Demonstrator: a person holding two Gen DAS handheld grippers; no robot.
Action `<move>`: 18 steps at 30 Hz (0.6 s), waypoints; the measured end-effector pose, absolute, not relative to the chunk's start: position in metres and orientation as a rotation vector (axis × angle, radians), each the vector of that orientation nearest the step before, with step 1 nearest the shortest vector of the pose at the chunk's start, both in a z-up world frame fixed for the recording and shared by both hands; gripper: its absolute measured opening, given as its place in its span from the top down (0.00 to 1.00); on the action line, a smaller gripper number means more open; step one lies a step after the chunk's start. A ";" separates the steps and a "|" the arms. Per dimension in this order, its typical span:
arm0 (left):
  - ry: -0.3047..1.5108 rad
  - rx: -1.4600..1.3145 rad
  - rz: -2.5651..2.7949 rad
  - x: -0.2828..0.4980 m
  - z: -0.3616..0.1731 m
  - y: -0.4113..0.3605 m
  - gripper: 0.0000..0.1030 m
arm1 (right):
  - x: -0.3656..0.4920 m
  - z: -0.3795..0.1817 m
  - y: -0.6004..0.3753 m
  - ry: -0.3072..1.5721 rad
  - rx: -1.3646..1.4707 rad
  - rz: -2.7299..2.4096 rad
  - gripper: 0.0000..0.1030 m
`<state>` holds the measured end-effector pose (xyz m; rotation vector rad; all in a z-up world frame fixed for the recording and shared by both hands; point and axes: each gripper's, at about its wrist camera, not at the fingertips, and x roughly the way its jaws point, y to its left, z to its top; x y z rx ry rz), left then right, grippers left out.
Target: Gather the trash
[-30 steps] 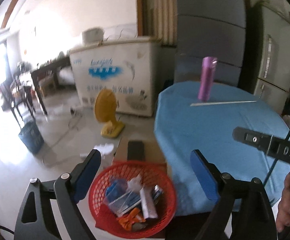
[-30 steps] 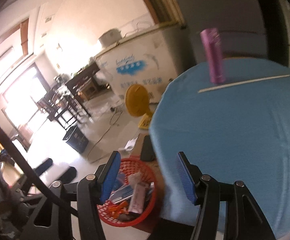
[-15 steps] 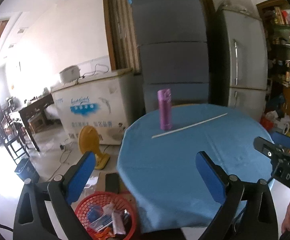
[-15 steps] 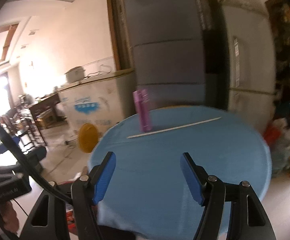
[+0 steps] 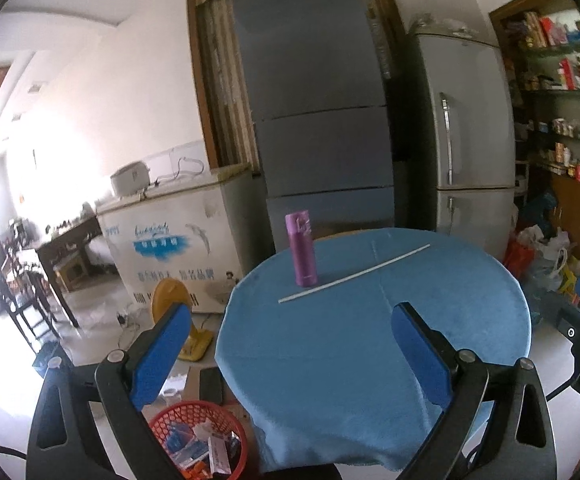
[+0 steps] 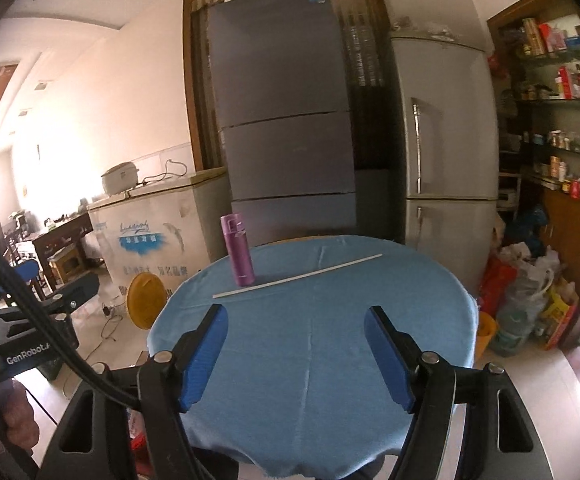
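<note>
Left claw spread and empty over the tabletop's near edge, right claw likewise spread, trash in red basket on floor below the tabletop's left edge, purple bottle upright near far edge.

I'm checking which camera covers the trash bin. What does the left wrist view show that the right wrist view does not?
Only the left wrist view shows the red basket clearly, on the floor beside the table, with wrappers inside; in the right wrist view only a red sliver shows behind the gripper. Only the right wrist view shows the orange bucket by the table's right edge. Both show the round blue table, the upright purple bottle, the thin white stick in front of it, and both grippers, left gripper and right gripper, open and empty.
</note>
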<state>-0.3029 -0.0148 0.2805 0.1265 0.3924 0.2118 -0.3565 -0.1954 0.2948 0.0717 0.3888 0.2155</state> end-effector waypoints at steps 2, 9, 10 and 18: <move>0.381 0.137 0.211 -0.306 0.283 -0.020 0.03 | -0.362 0.297 -0.199 0.374 0.080 0.208 0.28; 0.363 0.153 0.191 -0.311 0.281 -0.028 0.03 | -0.362 0.295 -0.202 0.371 0.107 0.200 0.27; 0.362 0.154 0.190 -0.311 0.281 -0.028 0.03 | -0.362 0.295 -0.202 0.373 0.107 0.200 0.27; 0.356 0.149 0.186 -0.315 0.279 -0.025 0.03 | -0.359 0.295 -0.197 0.378 0.109 0.204 0.27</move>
